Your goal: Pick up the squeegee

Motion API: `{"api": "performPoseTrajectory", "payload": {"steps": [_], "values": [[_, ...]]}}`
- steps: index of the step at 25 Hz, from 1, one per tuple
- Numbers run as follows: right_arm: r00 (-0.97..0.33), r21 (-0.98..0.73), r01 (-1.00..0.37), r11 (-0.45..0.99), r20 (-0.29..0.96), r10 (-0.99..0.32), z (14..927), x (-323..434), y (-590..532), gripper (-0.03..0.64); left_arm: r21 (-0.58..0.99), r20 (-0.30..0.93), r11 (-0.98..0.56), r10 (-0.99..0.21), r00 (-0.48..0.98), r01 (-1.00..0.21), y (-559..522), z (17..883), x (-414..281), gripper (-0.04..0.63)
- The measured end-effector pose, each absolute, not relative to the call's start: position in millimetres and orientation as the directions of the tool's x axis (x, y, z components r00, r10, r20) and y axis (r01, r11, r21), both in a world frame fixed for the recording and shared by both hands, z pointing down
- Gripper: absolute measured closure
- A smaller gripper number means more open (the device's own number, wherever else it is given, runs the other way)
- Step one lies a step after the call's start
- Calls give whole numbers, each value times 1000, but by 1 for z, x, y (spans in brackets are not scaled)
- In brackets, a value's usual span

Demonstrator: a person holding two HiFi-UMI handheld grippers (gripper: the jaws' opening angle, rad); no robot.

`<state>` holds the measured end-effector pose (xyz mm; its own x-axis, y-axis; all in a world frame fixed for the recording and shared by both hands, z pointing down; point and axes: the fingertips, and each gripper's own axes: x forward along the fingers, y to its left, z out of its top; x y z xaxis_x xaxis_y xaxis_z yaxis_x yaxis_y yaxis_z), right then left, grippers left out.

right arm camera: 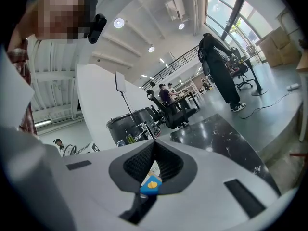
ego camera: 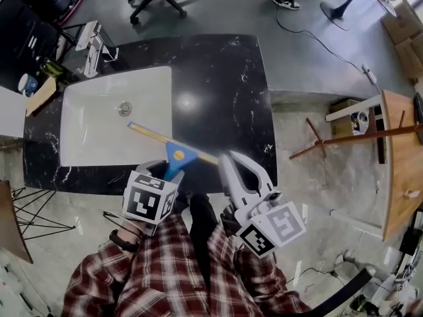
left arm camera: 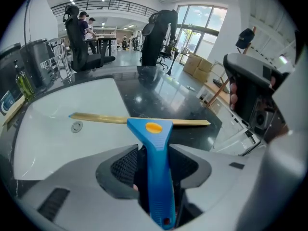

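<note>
head view: the left gripper (ego camera: 166, 172) is pinching the squeegee (ego camera: 173, 148) by its blue handle, probably for a balanced lift, over the counter's (ego camera: 225, 78) near edge. left gripper view: the handle is pointing toward the person and the blade is running crosswise. right gripper view: the right gripper (right arm camera: 154, 143) is idling, pressed together and empty.

Surface: black white-veined marble countertop (ego camera: 225, 91) | sunk into it: white rectangular basin (ego camera: 92, 127) | at basin's far end: chrome faucet (ego camera: 96, 48)

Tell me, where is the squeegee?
The squeegee is low in the head view's middle, clamped in the left hand-held gripper, its blade over the sink and counter.
</note>
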<state>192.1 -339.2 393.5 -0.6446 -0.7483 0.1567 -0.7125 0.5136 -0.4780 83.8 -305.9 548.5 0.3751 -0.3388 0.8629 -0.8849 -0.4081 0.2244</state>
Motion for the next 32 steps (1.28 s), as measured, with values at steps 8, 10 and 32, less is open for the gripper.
{"api": "performPoseTrajectory", "payload": {"steps": [8, 10, 32], "values": [[-657, -491, -700, 518, 157, -738, 397, 197, -349, 606, 143, 906, -452, -298, 300, -880, -308, 560, 82, 435], [-661, -491, -697, 523, 157, -734, 397, 197, -352, 606, 136, 909, -457, -295, 294, -879, -308, 560, 80, 453], [-730, -391, -663, 638, 150, -667, 356, 148, -327, 606, 165, 695, -447, -579, 426, -879, -367, 469, 62, 457]]}}
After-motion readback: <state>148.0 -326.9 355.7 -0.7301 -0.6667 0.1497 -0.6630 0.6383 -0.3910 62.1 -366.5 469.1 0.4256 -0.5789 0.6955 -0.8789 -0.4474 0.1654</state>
